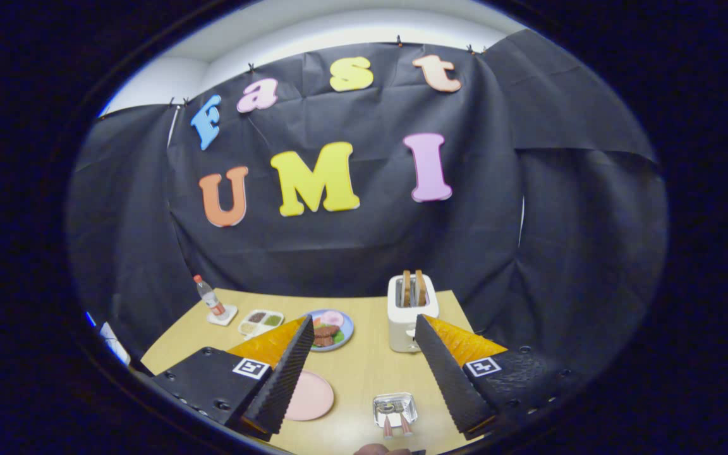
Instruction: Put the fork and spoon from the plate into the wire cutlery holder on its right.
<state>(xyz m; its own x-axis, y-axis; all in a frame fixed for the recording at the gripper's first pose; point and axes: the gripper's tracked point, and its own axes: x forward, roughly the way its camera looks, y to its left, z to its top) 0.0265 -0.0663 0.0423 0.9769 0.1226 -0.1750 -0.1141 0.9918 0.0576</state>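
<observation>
Cutlery holder point(395, 409): wire, seen on the table point(364, 366) between the fingers, two handles sticking out of it
Pink plate point(309, 395): left of the holder, partly hidden by the left finger
Gripper point(364, 328): held wide open above the table, nothing gripped
Farther away: toaster point(411, 312) with bread, food plate point(331, 328), sauce tray point(260, 321), bottle point(210, 296)
</observation>
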